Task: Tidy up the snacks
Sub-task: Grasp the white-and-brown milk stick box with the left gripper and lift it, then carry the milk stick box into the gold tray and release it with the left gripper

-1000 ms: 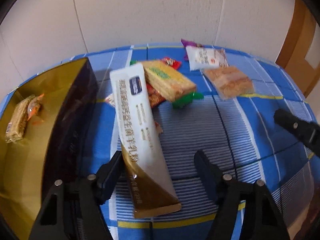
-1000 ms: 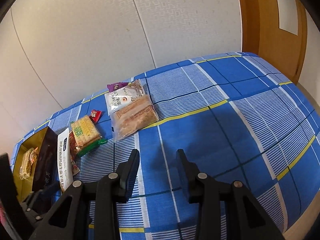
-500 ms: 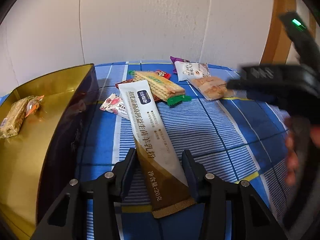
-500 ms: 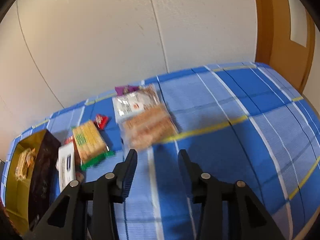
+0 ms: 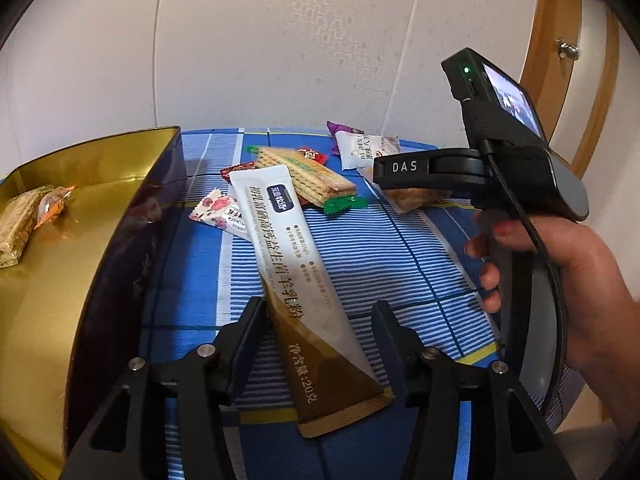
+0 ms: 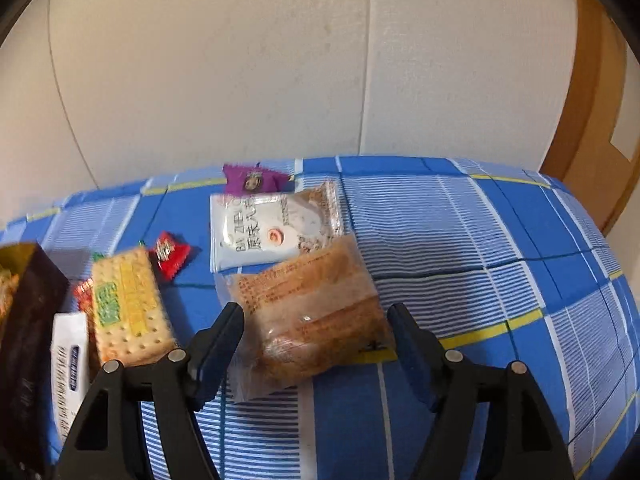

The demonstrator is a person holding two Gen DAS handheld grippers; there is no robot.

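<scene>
My left gripper (image 5: 320, 328) is open, its fingers on either side of the brown lower end of a long white-and-brown sachet (image 5: 296, 276) lying on the blue checked tablecloth. A gold tin box (image 5: 80, 248) at the left holds a nut bar (image 5: 20, 224). My right gripper (image 6: 316, 336) is open around a clear-wrapped brown pastry (image 6: 308, 320). Behind the pastry lie a white snack packet (image 6: 260, 232) and a purple candy (image 6: 248, 180). A cracker pack (image 6: 128, 304) and a red candy (image 6: 170, 256) lie to the left.
The table stands against a white panelled wall, with a wooden door frame (image 6: 592, 120) at the right. The tablecloth (image 6: 480, 248) reaches the table's right and front edges. A pink-patterned candy (image 5: 220, 212) lies beside the sachet near the box wall.
My right gripper has moved forward to the clear-wrapped pastry and opened wider around it. My left gripper closed in around the sachet's lower end, then opened a little wider.
</scene>
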